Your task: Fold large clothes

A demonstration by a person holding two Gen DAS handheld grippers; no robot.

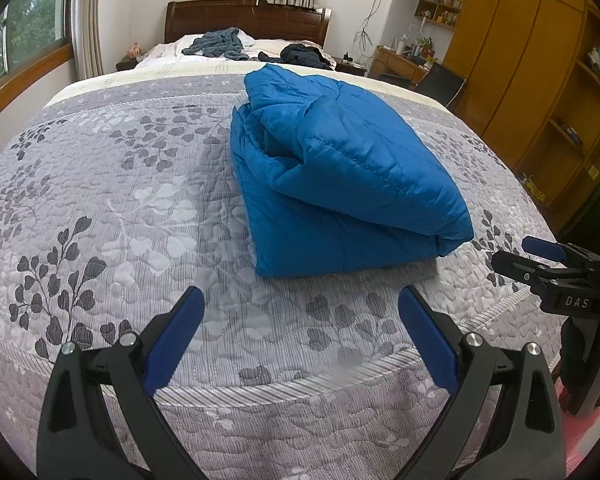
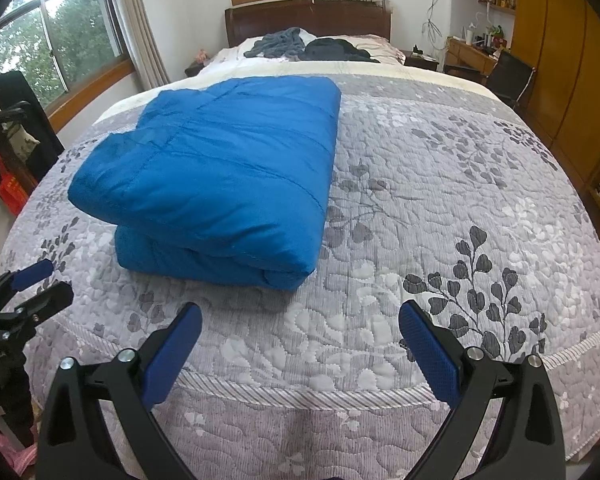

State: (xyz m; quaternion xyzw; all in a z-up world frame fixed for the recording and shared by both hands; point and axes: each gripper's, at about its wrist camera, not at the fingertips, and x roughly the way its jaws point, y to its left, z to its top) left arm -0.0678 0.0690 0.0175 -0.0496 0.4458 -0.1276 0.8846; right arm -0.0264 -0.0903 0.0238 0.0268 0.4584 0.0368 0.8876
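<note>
**Inspector A:** Left claw (image 1: 300, 344): fingers spread wide, nothing between them, poised above the foot edge of the bed (image 1: 100, 208). Right claw (image 2: 300, 356): likewise spread and empty, over the same edge.

**Inspector B:** Position of the garment?

**A:** The blue padded jacket (image 1: 340, 168) lies folded into a thick bundle on the grey floral quilt, ahead of both claws and clear of them. From the left claw it sits forward and to the right; from the right claw (image 1: 548, 264), forward and to the left. So it lies between the two, neither touching it.

**B:** Which is nearer?

**A:** I cannot separate them; the near fold looks about equally close in both wrist views (fisheye distortion noted).

**B:** Orientation?

**A:** Long axis runs from foot toward headboard (image 2: 308, 20). The rounded fold faces the claws; looser layered edges show on its left side.

**B:** Status?

**A:** In my judgement folding is essentially complete. Other clothes (image 2: 312, 48) remain heaped near the pillows.
</note>
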